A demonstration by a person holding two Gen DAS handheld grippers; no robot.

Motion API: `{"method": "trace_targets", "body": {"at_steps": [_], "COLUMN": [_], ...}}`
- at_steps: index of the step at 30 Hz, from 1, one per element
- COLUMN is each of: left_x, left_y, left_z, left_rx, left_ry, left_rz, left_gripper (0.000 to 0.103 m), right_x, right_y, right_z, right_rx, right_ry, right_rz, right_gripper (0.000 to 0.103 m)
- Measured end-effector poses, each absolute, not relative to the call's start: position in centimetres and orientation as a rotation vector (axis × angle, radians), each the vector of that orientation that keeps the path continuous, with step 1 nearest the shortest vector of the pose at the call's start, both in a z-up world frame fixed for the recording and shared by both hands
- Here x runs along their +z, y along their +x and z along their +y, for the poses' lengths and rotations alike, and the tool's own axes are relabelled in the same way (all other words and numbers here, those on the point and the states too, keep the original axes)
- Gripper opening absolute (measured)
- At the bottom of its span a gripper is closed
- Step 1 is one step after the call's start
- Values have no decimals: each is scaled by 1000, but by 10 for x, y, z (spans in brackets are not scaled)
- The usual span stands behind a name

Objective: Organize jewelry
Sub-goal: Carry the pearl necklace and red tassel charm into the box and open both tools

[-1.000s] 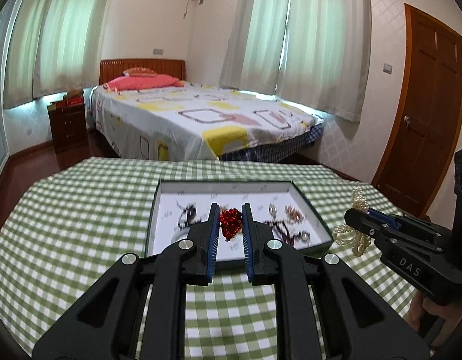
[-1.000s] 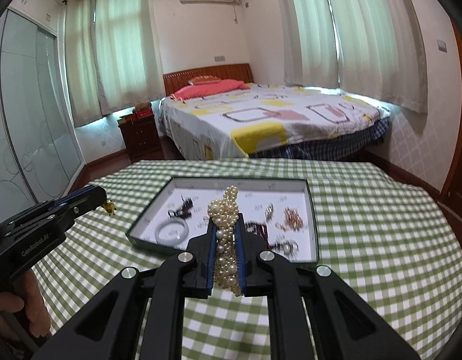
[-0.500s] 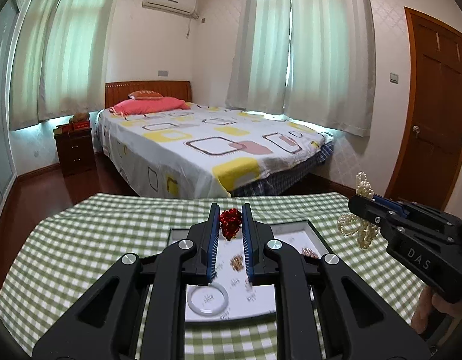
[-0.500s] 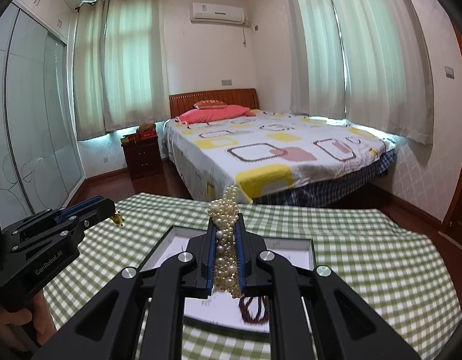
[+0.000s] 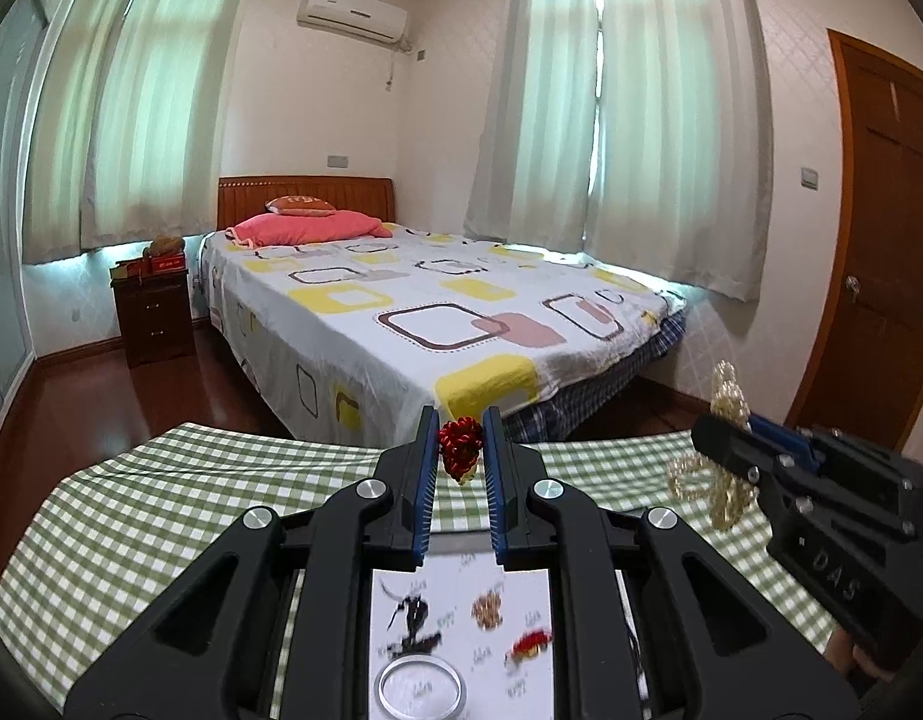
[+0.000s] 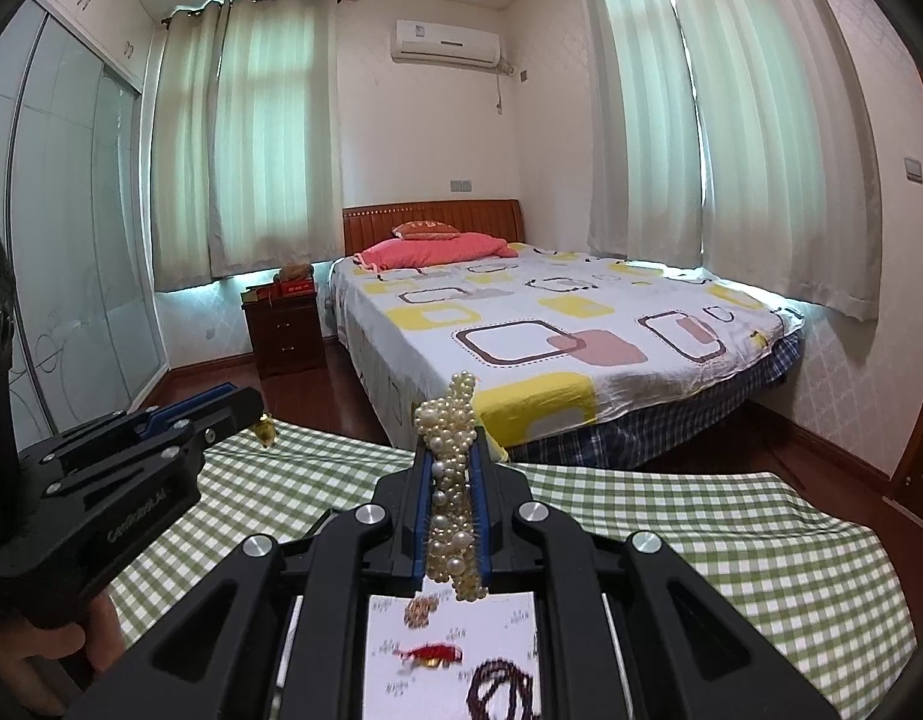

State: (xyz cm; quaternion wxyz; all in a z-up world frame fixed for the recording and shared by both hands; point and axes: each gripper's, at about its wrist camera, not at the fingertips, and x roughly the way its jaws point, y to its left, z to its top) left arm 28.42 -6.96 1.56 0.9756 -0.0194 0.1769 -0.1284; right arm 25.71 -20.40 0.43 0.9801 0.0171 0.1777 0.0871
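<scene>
My left gripper (image 5: 460, 450) is shut on a small red beaded ornament (image 5: 461, 449), held above the far side of the white-lined jewelry tray (image 5: 521, 660). My right gripper (image 6: 452, 462) is shut on a pearl bracelet (image 6: 451, 480), whose beads stick up past the tips and hang below them. From the left wrist view the right gripper (image 5: 710, 441) shows at the right with the pearl bracelet (image 5: 725, 402) dangling. The left gripper (image 6: 254, 411) shows at the left of the right wrist view. In the tray lie a clear bangle (image 5: 419, 687), a red piece (image 6: 434, 653) and a dark bead string (image 6: 500, 690).
The tray sits on a table with a green checked cloth (image 5: 161, 510). Beyond the table's far edge stand a bed (image 5: 431, 312), a dark nightstand (image 5: 152, 312) and a wooden door (image 5: 881, 270). A hand (image 6: 71, 648) holds the left gripper's handle.
Both grippers have risen and moved forward over the tray, each keeping its jewelry. The tray has slid down toward the bottom of both views, and more of the room shows.
</scene>
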Motion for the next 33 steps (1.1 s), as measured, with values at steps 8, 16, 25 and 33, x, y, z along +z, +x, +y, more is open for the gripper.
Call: {"method": "trace_targets", "body": {"at_steps": [8, 16, 25, 33], "left_x": [-47, -114, -144, -155], "left_y": [347, 389, 412, 415], "left_z": [-82, -93, -95, -99], "left_rx": [-244, -227, -195, -181], "left_ry": [-55, -16, 8, 25], "left_rz": [538, 732, 857, 894], "left_gripper": [15, 15, 15, 16], "right_x": [-46, -102, -130, -147], "right_y": [306, 342, 364, 374], "right_z": [-209, -213, -212, -215], "right_rx": [176, 171, 169, 143], "right_ry": [67, 80, 70, 74], "right_rz": [476, 641, 768, 834], "right_gripper": [12, 12, 12, 12]}}
